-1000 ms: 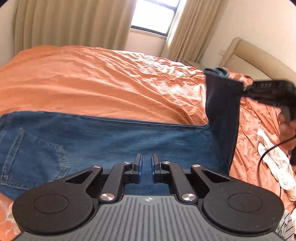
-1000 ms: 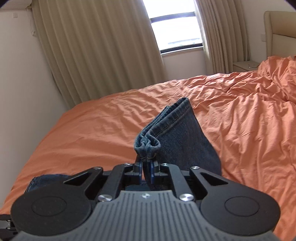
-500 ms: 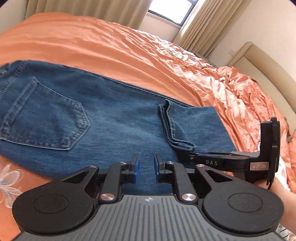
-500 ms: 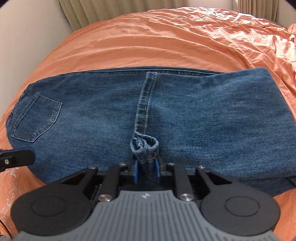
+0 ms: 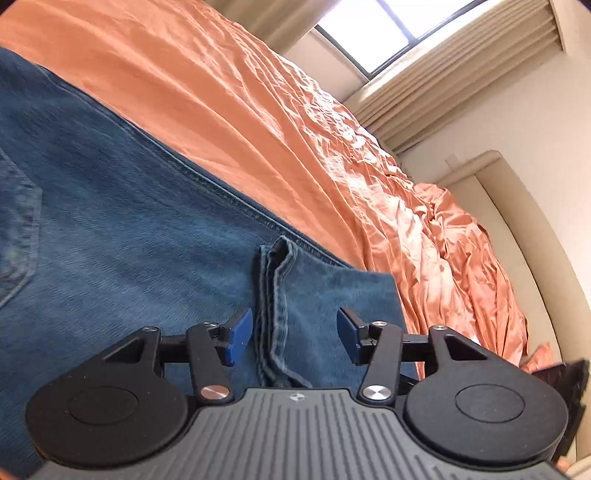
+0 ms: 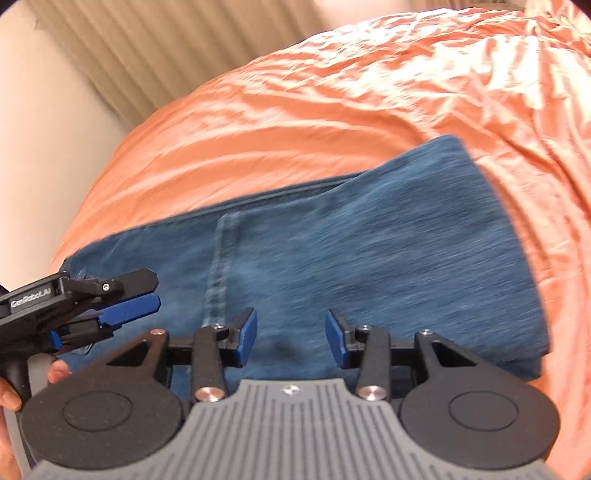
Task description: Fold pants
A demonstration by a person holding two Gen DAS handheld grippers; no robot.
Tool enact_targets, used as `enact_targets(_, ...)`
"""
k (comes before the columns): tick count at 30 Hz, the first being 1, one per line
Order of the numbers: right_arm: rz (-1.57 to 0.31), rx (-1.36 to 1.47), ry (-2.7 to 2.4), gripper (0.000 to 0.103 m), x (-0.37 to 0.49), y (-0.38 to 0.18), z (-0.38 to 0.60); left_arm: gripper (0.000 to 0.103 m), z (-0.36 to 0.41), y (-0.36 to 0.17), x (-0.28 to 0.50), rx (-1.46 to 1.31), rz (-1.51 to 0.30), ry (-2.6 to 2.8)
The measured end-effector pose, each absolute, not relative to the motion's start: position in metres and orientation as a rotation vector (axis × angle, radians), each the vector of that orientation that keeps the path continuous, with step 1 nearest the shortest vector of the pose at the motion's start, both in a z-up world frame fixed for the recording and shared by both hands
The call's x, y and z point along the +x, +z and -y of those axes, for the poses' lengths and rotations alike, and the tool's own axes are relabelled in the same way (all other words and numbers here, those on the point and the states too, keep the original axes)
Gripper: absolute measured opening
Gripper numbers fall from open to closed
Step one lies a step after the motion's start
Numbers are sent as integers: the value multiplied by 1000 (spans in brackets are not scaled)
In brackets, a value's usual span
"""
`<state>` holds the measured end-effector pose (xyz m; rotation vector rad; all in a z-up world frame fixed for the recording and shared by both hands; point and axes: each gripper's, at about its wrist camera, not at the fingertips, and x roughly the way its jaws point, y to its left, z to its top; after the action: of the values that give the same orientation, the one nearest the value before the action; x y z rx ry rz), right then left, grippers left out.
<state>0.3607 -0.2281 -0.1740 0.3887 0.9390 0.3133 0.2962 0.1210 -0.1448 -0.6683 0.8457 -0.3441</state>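
Blue jeans (image 5: 122, 229) lie flat on the orange bed, the legs folded back so the leg hems (image 5: 275, 295) rest across the middle. My left gripper (image 5: 295, 338) is open, low over the jeans, its jaws on either side of the hem edge. My right gripper (image 6: 290, 338) is open and empty just above the folded jeans (image 6: 369, 240). The hem seam (image 6: 219, 258) runs up left of it. The left gripper also shows in the right wrist view (image 6: 125, 295), at the left, fingers apart.
The orange bedspread (image 5: 221, 92) is rumpled toward the headboard (image 5: 517, 221). Curtains (image 6: 147, 48) and a wall stand beyond the bed's far side. A window (image 5: 388, 33) is at the back.
The right gripper laid the leg hems down on the jeans and let go; its jaws opened. The left gripper opened wider and moved over the hem.
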Motion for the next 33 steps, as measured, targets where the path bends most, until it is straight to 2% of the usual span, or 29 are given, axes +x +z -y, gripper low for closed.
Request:
enact_targets(4, -934, 476, 285, 38, 366, -179, 269, 60, -101, -162, 323, -567, -828, -280)
enact_targets(7, -927, 512, 265, 38, 365, -183, 297, 56, -94, -174, 337, -545, -848, -277)
enact_targets(8, -922, 520, 257, 38, 366, -185, 305, 52, -93, -176, 340, -542, -840, -282)
enact_targets(11, -904, 549, 246, 38, 363, -190, 324, 26, -86, -176, 343, -515, -837, -299)
enact_targets(14, -882, 555, 239, 38, 360, -192, 336, 17, -78, -172, 339, -450, -797, -287)
enact_targets(15, -875, 541, 235, 37, 360, -192, 338, 8, -77, -168, 335, -439, -777, -287)
enact_targets(16, -868, 522, 233, 37, 360, -191, 339, 6, -75, -161, 332, -430, -753, -293)
enact_targets(20, -835, 435, 236, 36, 367, -179, 343, 6, -60, -117, 313, -311, -642, -319)
enact_targets(22, -817, 404, 239, 21, 375, -173, 345, 6, -53, -100, 307, -250, -600, -314)
enact_targets(23, -810, 388, 236, 20, 381, -171, 345, 6, -51, -96, 310, -226, -601, -308)
enact_targets(30, -792, 254, 216, 1, 442, -179, 327, 6, -53, -145, 339, -161, -759, -243)
enact_targets(33, -809, 240, 217, 0, 473, -194, 319, 6, -60, -162, 343, -198, -786, -221)
